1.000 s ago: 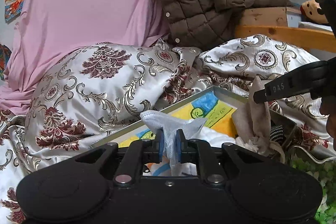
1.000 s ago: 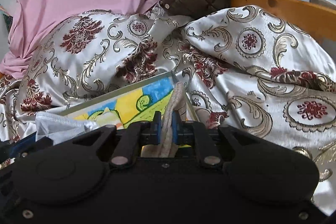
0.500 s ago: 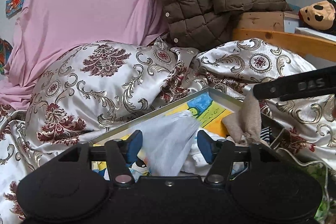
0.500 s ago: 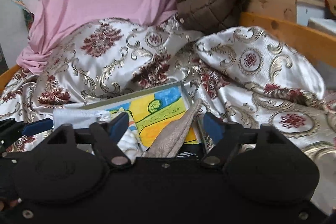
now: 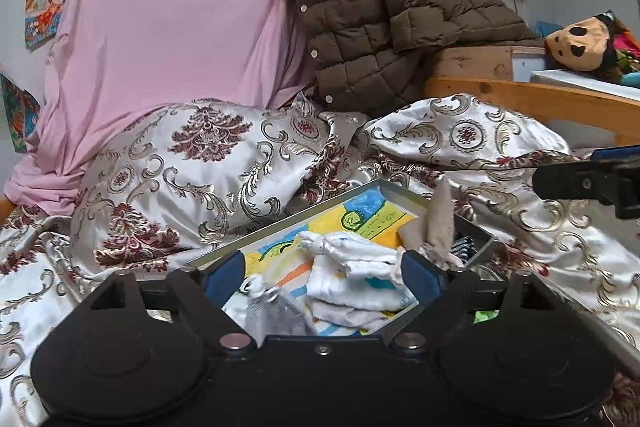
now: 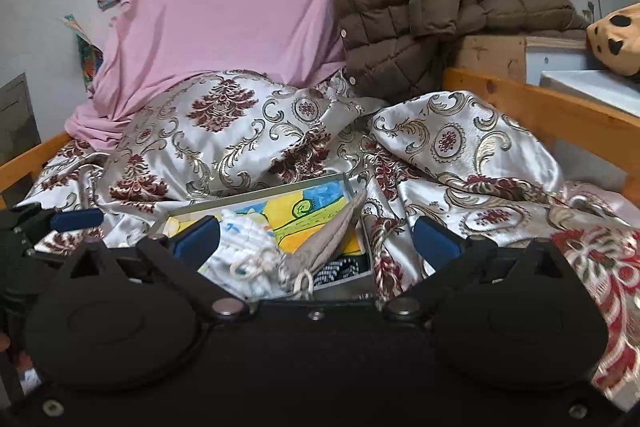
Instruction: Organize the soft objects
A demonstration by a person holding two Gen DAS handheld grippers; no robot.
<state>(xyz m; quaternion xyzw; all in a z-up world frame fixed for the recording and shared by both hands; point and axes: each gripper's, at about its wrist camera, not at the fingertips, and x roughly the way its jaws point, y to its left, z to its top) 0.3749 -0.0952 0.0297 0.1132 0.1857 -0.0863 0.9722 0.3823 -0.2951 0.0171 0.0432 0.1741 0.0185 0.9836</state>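
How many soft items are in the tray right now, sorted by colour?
White cloth items: 1 bundle; I cannot tell how many pieces are in it
Beige pouch: 1
Black-and-white patterned item: 1
Total: 3 visible in the tray, counting the white bundle as one.

- Tray (image 5: pixel 400 189): near edge hidden behind the left tool's black body.
- Plush toy (image 6: pixel 616 41): cut off by the right picture edge.
- Striped fabric (image 6: pixel 340 267): mostly buried under the beige cloth (image 6: pixel 332 239); kind indeterminable.
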